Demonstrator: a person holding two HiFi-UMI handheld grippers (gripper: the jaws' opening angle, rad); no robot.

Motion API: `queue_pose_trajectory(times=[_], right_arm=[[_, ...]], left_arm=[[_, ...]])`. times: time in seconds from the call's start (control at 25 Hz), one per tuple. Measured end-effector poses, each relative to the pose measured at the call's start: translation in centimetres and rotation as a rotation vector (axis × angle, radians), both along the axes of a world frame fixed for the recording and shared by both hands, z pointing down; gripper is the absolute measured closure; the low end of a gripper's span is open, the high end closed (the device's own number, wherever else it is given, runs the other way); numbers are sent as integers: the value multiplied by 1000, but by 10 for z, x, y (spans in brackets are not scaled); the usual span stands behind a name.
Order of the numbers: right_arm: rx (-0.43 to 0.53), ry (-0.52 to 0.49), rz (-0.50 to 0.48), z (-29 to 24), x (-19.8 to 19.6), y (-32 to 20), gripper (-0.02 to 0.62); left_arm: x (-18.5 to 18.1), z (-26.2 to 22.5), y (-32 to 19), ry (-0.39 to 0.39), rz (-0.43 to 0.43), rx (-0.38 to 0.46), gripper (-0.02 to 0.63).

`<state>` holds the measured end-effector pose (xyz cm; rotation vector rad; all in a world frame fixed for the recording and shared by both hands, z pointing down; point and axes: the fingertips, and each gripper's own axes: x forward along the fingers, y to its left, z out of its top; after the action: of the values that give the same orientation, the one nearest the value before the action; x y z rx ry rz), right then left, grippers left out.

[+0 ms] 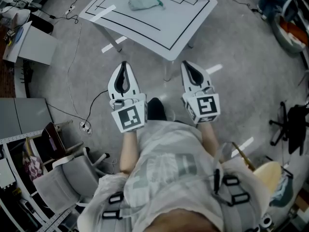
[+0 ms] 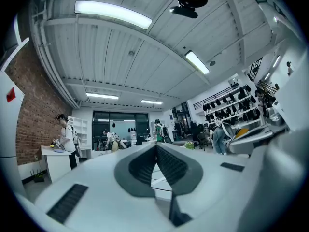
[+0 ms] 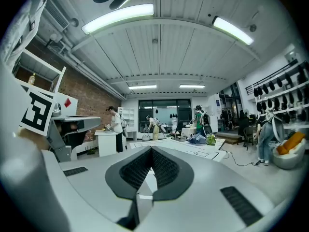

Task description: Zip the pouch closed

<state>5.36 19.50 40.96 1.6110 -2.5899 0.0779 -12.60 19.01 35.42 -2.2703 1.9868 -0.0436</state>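
Observation:
A grey-green pouch (image 1: 144,2) lies on the far half of the white table (image 1: 164,30), which bears black line markings. My left gripper (image 1: 124,65) and right gripper (image 1: 185,64) are held side by side over the floor, short of the table's near corner, both level. Each is shut with nothing between its jaws. In the left gripper view the ribbed pads (image 2: 164,162) meet at the tip (image 2: 156,145). The right gripper view shows the same closed pads (image 3: 162,166) and tip (image 3: 151,149), with the pouch (image 3: 197,139) lying far off on the table.
A grey office chair (image 1: 63,180) stands at the lower left beside shelving. Cables (image 1: 72,76) trail over the floor on the left. A black stool base (image 1: 289,124) is at the right. Several people stand at benches in the background of both gripper views.

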Motion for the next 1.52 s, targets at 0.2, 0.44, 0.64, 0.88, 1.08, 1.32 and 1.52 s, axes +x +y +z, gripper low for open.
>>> queue_pose_trajectory(times=[0.2, 0.44, 0.64, 0.88, 1.08, 1.32, 1.52], right_arm=[[-22, 16, -42, 11, -2, -12, 588], [-7, 19, -54, 10, -12, -49, 588], [4, 32, -32, 6, -10, -100, 588], [0, 47, 5, -2, -11, -177, 588], [2, 49, 27, -14, -19, -239, 588], [-16, 45, 39, -11, -30, -297, 588], [0, 61, 86, -16, -26, -332, 588]], left_arm=[[13, 5, -16, -15, 27, -8, 598], [16, 6, -61, 8, 55, 14, 598], [15, 7, -120, 33, 72, 16, 598], [19, 6, -202, 26, 128, 24, 597], [12, 4, -269, 43, 157, 22, 598], [5, 9, -328, 21, 187, 12, 597], [4, 10, -358, 55, 181, -13, 598]])
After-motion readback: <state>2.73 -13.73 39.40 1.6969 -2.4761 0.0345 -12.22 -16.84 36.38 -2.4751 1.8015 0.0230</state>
